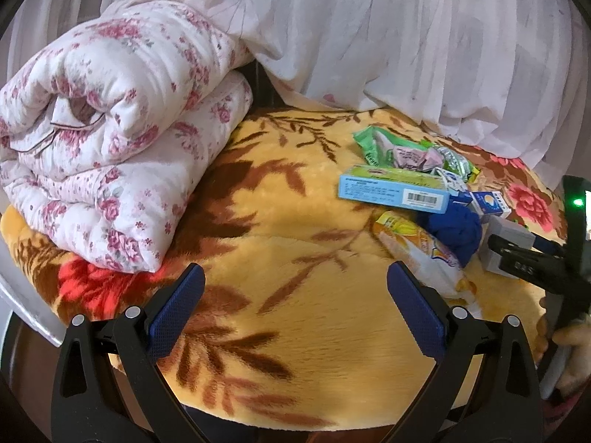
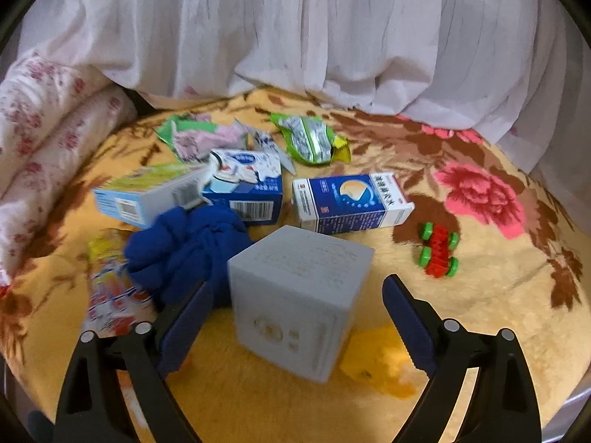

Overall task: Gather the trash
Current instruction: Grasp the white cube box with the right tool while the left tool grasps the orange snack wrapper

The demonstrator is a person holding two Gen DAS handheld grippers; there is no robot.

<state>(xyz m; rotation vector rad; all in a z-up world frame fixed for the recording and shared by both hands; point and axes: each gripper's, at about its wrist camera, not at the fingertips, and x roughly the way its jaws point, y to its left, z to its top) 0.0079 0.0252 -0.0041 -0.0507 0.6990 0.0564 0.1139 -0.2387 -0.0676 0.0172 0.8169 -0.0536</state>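
Note:
Trash lies on a yellow floral blanket (image 2: 498, 313): a grey cube box (image 2: 299, 299), a blue and white medicine box (image 2: 351, 199), a milk carton (image 2: 247, 188), a light blue box (image 2: 147, 195), green wrappers (image 2: 310, 140), a snack packet (image 2: 110, 288) and a yellow wrapper (image 2: 384, 365). My right gripper (image 2: 295, 310) is open, its fingers either side of the grey cube, apart from it. My left gripper (image 1: 295, 288) is open and empty over bare blanket, left of the pile. The light blue box (image 1: 395, 188) and snack packet (image 1: 417, 251) show in the left wrist view.
A folded floral quilt (image 1: 110, 129) sits at the left. White curtain cloth (image 2: 332, 37) hangs behind. A blue cloth ball (image 2: 188, 251) lies beside the cube. A red and green toy car (image 2: 439, 251) sits at the right.

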